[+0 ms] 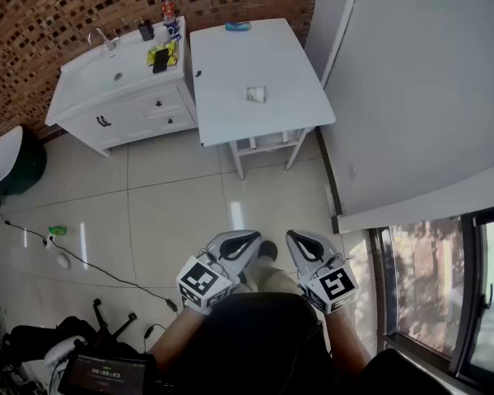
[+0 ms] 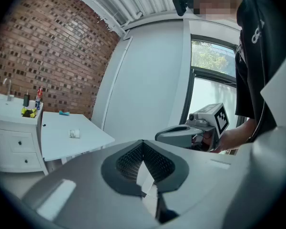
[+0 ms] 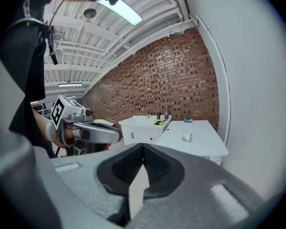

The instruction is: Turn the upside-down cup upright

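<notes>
Near: grey left hand-held gripper (image 1: 249,239), right hand-held gripper (image 1: 296,237), both clenched, empty. Far white tabletop (image 1: 230,64): small pale cup (image 1: 256,94), probably light, rigid; grasp sidewall.

Three cameras, one shared scene
Head view looks steeply down over left gripper (image 1: 249,239) and right gripper (image 1: 300,239); both gripper views face the white table (image 1: 247,52) well ahead.

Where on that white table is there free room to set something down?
Bare: the white table left of the cup, up to the sink cabinet, and its near edge. Crowded: the cabinet's right end, with bottles.
</notes>
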Tool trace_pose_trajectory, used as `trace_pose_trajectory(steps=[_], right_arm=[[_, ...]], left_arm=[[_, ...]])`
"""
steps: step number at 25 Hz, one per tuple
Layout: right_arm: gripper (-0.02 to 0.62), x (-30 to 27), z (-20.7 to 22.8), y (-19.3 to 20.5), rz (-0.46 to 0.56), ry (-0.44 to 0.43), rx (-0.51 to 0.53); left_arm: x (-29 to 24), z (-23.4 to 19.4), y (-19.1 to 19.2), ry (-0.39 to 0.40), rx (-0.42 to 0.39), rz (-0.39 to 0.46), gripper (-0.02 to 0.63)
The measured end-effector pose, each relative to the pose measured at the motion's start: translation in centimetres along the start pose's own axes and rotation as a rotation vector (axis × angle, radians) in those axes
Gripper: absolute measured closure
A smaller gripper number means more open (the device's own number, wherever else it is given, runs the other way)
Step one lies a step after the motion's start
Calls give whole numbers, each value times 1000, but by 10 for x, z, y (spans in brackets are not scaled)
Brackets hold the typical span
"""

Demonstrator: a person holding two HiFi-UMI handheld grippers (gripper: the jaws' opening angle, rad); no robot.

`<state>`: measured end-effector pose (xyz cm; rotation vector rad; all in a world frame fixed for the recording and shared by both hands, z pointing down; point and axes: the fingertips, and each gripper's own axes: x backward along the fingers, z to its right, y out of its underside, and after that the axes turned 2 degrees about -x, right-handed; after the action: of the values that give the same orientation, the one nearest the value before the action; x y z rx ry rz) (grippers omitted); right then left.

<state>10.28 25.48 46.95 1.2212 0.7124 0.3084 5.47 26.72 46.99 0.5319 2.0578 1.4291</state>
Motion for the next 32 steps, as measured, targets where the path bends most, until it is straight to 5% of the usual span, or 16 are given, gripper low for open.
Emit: trace_pose_trajectory(steps=[11, 16, 32], right_arm=[[603, -4, 82, -22, -4, -2, -16], [603, -17, 86, -17, 12, -64, -11], [604, -74, 117, -28, -4, -72, 16]], left_arm=[[-75, -11, -23, -20, -11, -14, 589], [-76, -22, -30, -53, -17, -3, 589], [-96, -87, -41, -71, -21, 11, 589]])
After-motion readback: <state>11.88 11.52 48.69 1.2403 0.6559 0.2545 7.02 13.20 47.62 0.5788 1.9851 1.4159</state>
